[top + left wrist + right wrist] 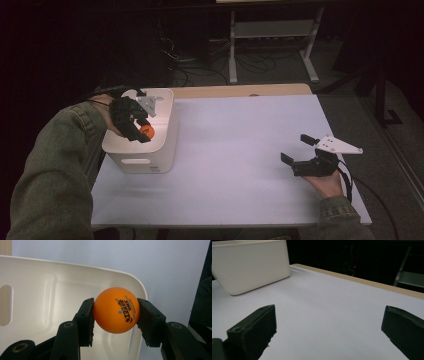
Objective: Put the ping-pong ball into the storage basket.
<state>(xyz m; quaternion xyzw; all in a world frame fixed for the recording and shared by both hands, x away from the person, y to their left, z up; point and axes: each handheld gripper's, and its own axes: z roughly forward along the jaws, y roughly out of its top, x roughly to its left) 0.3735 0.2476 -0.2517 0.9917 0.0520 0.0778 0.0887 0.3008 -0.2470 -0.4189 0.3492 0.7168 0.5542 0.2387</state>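
Over white bin (141, 161) at table's (235, 165) left edge, orange ball (147, 131) pinched by left tool (142, 134); bin's inside hidden. Right tool (299, 150) held spread, nothing gripped.

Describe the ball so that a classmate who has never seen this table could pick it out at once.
Start at the white table and find the white bin near its left edge. Above the bin's open top, the left gripper is shut on the ball, one pad against each side. It is small, round and bright orange with dark printed lettering and stars, the only coloured thing among white and black.
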